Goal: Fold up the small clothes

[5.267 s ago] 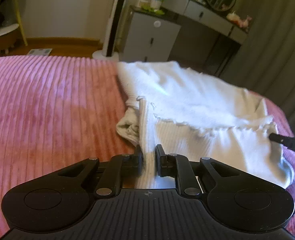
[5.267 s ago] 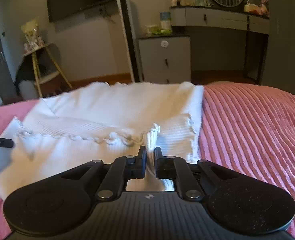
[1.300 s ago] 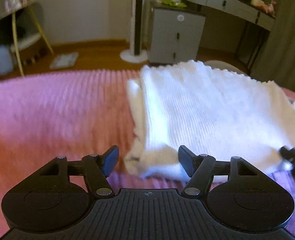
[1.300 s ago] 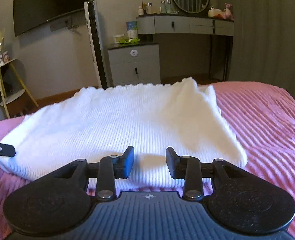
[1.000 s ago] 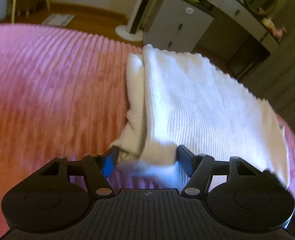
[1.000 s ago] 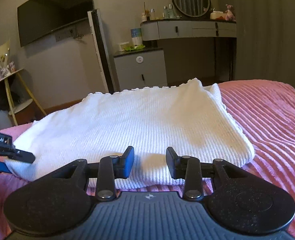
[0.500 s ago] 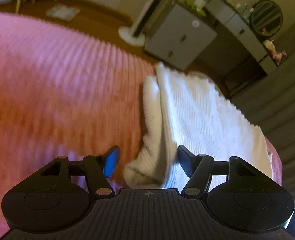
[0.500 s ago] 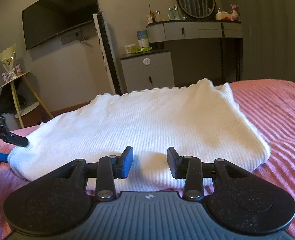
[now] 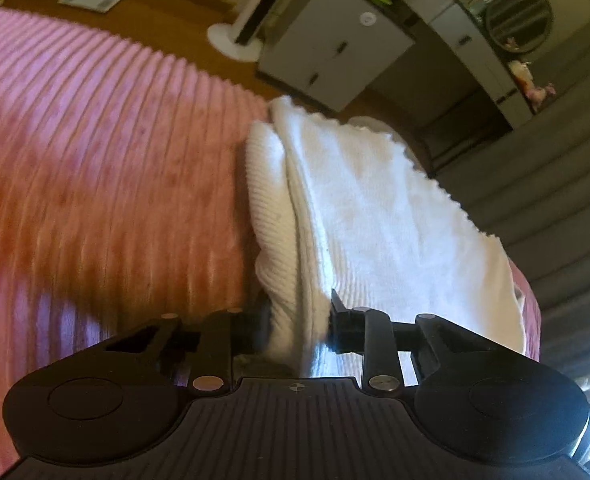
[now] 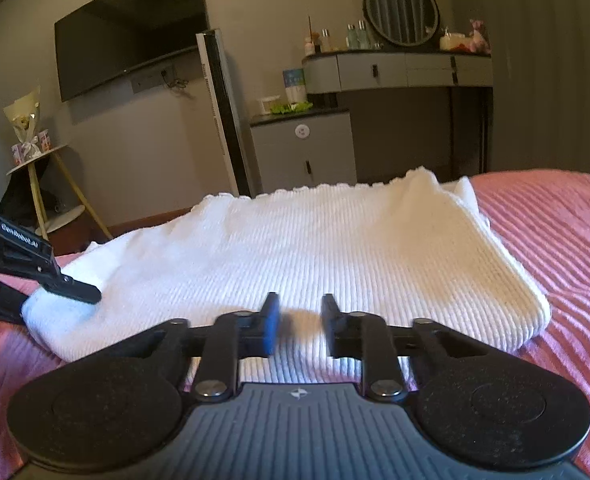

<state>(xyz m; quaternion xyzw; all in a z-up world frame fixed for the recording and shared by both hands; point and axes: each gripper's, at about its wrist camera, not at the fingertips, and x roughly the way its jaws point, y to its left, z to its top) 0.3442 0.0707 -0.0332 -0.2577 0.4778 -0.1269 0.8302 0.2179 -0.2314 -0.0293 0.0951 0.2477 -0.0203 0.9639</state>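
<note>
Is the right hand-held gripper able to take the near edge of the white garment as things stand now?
Probably yes. The right hand-held gripper is closing with the white garment edge between its fingers, and nothing blocks it.

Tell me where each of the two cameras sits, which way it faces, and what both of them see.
Left wrist: rides on the left gripper, looking steeply down at the folded white knit garment on the pink bedspread; its jaws are closing on the garment's corner.
Right wrist: rides on the right gripper, looking nearly level across the garment; its jaws are closing at the near edge, and the left gripper shows at left.
Shared: garment, bedspread, grey cabinet, round mirror.
</note>
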